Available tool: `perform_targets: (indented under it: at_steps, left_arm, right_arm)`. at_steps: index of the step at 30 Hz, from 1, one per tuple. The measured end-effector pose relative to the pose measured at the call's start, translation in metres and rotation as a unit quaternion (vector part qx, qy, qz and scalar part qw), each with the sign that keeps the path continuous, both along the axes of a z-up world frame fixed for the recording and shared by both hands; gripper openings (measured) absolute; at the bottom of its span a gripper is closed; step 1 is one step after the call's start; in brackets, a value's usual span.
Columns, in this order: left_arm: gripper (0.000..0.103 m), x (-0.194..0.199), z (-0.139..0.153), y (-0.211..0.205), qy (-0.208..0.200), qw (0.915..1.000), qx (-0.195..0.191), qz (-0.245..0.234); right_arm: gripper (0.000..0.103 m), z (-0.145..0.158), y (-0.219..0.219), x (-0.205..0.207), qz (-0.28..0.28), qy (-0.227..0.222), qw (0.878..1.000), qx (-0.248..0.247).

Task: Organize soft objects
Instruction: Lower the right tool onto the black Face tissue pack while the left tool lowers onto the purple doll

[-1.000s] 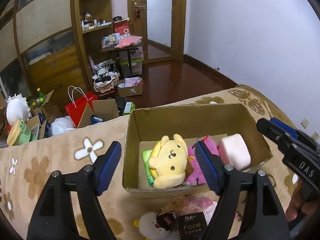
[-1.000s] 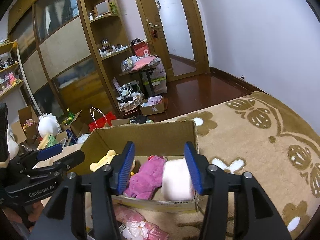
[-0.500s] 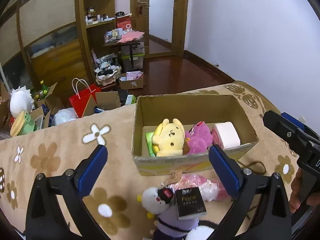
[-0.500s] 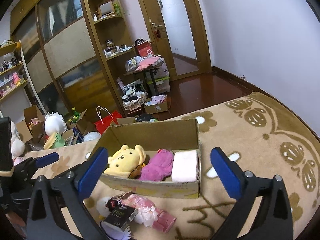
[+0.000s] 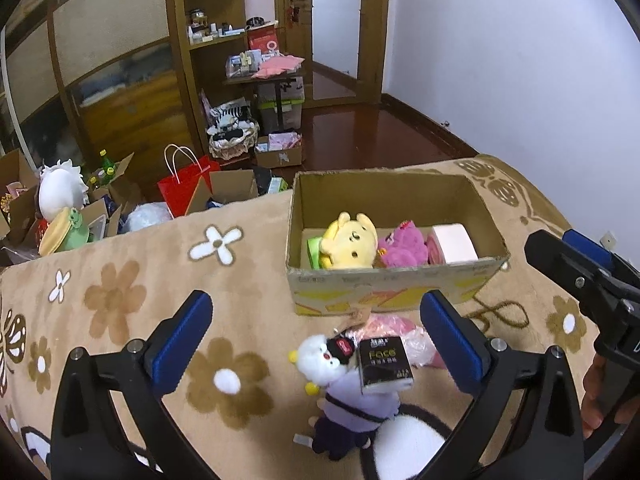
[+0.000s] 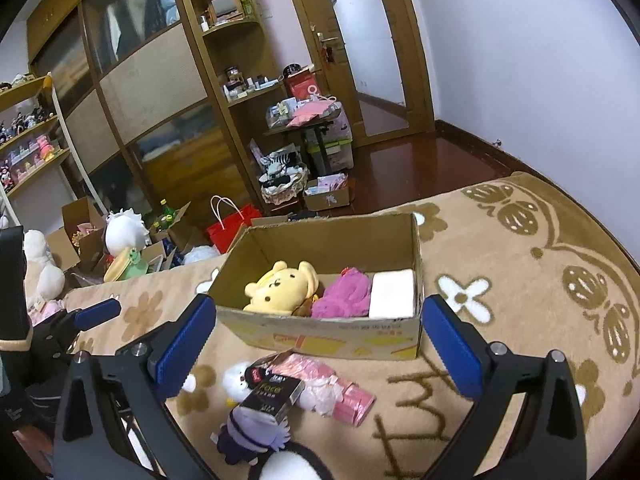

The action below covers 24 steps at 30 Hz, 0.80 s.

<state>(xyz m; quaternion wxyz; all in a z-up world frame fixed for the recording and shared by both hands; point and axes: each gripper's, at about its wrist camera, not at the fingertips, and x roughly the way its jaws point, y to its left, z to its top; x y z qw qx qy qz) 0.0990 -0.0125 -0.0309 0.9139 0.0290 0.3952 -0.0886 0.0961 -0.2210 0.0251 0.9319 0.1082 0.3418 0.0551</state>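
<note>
Cardboard is forming the open box (image 5: 394, 280) that is sitting on a beige flowered blanket (image 5: 132, 280). Inside it, side by side, are lying a yellow plush (image 5: 351, 240), a magenta plush (image 5: 402, 245) and a pale pink roll (image 5: 454, 242), with a green item (image 5: 313, 249) tucked at the left end.

Just in front of the box, on the blanket, more soft things are waiting: a white-headed doll in purple clothes (image 5: 352, 396), a black tissue pack (image 5: 384, 365) resting on top of it, and a pink wrapped bundle (image 6: 340, 390) touching both.

Both claws are hanging above this pile, spread wide and holding nothing: the left gripper (image 5: 316, 344) over the doll, the right gripper (image 6: 320, 346) over the box front.

Judging by this, the sorting is partway done and a fresh pick is being lined up. The next move is probably calling for lowering one claw around the tissue pack, which is lying uppermost, closing gently, then carrying it over the box wall.
</note>
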Motion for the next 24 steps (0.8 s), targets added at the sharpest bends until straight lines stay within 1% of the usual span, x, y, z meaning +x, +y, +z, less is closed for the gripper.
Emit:
perform_targets:
  at_steps: [8,12,18,24]
  left_arm:
    - [0.103,-0.014,-0.017,-0.001,0.023,0.9997,0.005,-0.008]
    - [0.103,-0.013,-0.025,-0.004,0.040,0.9991,0.003,-0.012]
    - [0.103,-0.009,-0.044,-0.008,0.068,0.9972,0.019,-0.026]
    - [0.103,-0.004,-0.064,-0.007,0.104,0.9936,0.003,-0.043]
  right_arm:
    - [0.103,-0.010,0.003,-0.003,0.006,0.023,1.000,0.004]
    - [0.103,-0.020,0.003,0.000,0.008,0.043,0.999,0.010]
    - [0.103,-0.035,0.003,0.006,0.013,0.069,0.997,0.019]
    - [0.103,-0.054,0.008,0.016,0.021,0.100,0.995,0.021]
